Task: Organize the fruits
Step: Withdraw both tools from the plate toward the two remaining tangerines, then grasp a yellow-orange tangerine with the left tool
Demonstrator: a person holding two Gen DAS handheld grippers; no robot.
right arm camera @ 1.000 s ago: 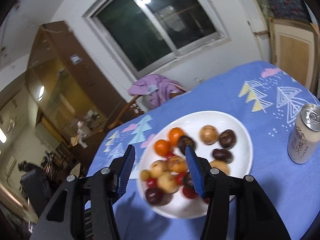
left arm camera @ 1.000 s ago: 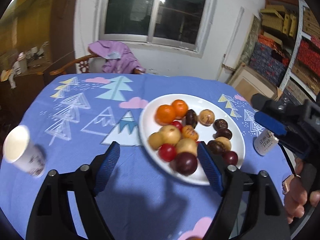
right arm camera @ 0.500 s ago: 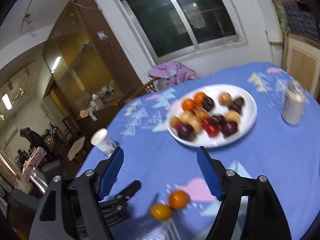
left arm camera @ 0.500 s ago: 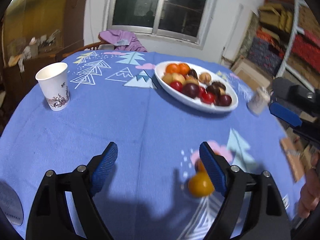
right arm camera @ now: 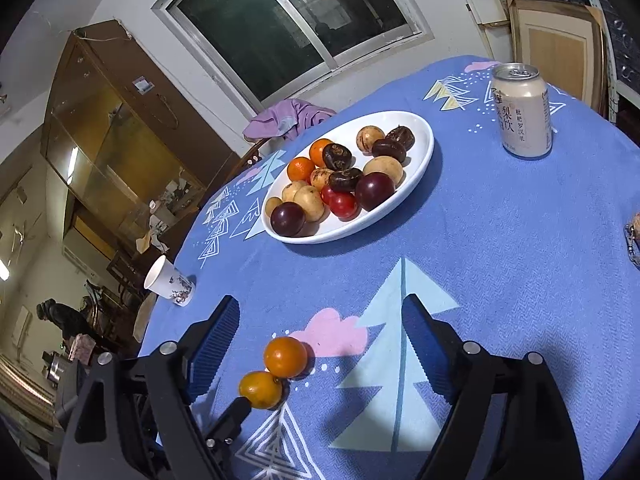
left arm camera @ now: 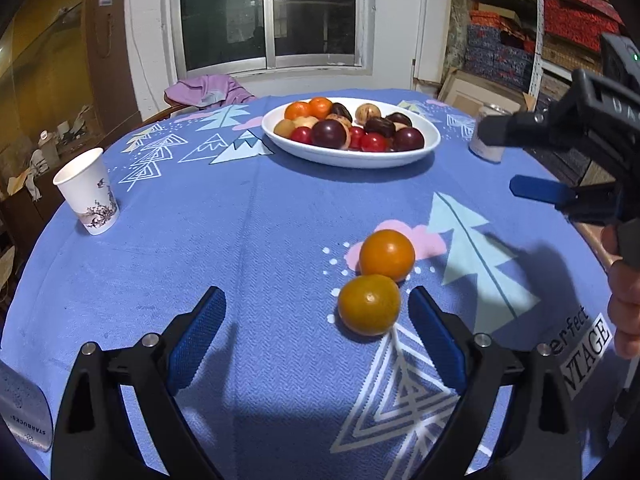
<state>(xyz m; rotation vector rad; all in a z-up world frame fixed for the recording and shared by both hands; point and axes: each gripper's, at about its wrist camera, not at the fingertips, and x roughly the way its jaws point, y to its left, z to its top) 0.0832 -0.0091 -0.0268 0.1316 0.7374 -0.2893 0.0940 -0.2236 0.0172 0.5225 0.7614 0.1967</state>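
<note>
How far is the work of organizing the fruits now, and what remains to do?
Done: two orange fruits, the nearer orange and the farther orange, lie side by side on the tablecloth, apart from the plate. In hand: nothing; the left gripper and the right gripper are both open and empty. Left: two more oranges and the other mixed fruits are on the plate, unsorted.

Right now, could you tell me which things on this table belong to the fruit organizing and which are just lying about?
Part of the job:
two loose oranges on the cloth
white plate of mixed fruit
left gripper, open
right gripper, open

Just lying about:
paper cup
drink can
purple cloth on the chair
</note>
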